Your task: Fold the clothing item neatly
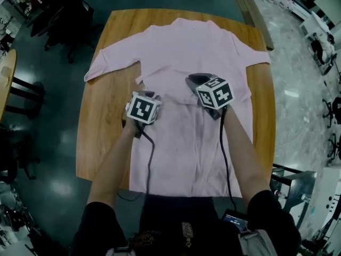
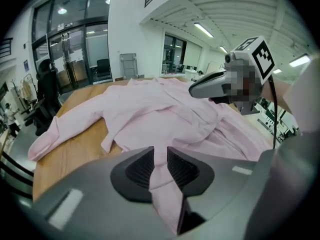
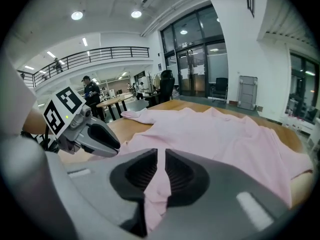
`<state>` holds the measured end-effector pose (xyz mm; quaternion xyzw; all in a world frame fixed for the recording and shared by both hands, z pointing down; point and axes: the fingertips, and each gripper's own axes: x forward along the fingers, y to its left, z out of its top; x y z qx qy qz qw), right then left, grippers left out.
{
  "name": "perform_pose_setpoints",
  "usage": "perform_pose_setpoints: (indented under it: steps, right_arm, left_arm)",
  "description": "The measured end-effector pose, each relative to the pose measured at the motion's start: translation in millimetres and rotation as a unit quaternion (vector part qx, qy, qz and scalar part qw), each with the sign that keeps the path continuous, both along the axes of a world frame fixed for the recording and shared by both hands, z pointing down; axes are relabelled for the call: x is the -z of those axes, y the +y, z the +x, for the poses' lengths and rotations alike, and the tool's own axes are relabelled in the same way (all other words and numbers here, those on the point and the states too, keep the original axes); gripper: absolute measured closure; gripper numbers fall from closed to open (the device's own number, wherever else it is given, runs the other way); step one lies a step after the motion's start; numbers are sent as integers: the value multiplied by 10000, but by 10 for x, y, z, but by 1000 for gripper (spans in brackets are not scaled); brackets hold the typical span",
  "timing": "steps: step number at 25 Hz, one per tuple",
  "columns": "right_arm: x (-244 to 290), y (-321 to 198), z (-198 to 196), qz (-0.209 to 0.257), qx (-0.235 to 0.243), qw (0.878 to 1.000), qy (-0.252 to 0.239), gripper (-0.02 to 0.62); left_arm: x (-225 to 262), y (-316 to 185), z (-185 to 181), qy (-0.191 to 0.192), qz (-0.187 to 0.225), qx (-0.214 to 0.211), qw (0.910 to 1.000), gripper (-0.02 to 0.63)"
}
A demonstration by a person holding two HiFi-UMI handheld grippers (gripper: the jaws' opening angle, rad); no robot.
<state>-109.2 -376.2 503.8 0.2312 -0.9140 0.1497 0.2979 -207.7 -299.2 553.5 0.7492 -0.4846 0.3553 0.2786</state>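
Note:
A pale pink shirt lies spread on the wooden table, collar far, sleeves out to both sides, hem hanging over the near edge. Both grippers sit at a raised crease across its middle. My left gripper is near the shirt's left side; in the left gripper view a strip of pink cloth runs through a visible gap between the pads, which stand slightly apart. My right gripper is close beside it; in the right gripper view its pads pinch a fold of the shirt.
Bare wood shows left of the shirt. A round table edge and dark chairs stand off the table's left on the floor. Cables trail back from both grippers along the person's arms.

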Motion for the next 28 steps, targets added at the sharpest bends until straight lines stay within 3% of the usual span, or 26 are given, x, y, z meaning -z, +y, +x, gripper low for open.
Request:
perform_pose_setpoints:
  steps: [4, 6, 8, 13, 16, 20, 22, 25, 28]
  right_arm:
    - [4, -63, -438, 66, 362, 9993, 31, 557]
    - [-9, -79, -677, 105, 545, 9985, 28, 557]
    - [-58, -84, -918, 139, 763, 9970, 64, 526]
    - [-316, -109, -1447, 283, 1300, 9898, 511, 469]
    - [-456, -144, -1613, 371, 1548, 9836, 842, 429]
    - [-641, -196, -1683, 284, 1601, 9807, 1085, 426]
    - [-722, -197, -1687, 171, 1575, 9804, 1170, 449]
    - [-765, -206, -1639, 75, 1507, 9807, 1244, 579]
    - [-646, -204, -1564, 44, 1394, 9841, 1099, 586]
  left_arm:
    - [42, -55, -205, 111, 142, 299, 9994, 552]
    - [65, -109, -340, -7, 260, 393, 9989, 563]
    - [106, -173, -484, -147, 410, 487, 9979, 588]
    - [79, -216, -691, 35, 428, 597, 9973, 597]
    - [57, -255, -753, 145, 427, 624, 9970, 598]
    - [-40, -274, -751, 297, 356, 636, 9969, 598]
    - [-90, -272, -741, 376, 323, 622, 9968, 598]
    - [-81, -295, -761, 359, 367, 595, 9969, 598]
    - [-55, -292, -772, 343, 390, 567, 9970, 598]
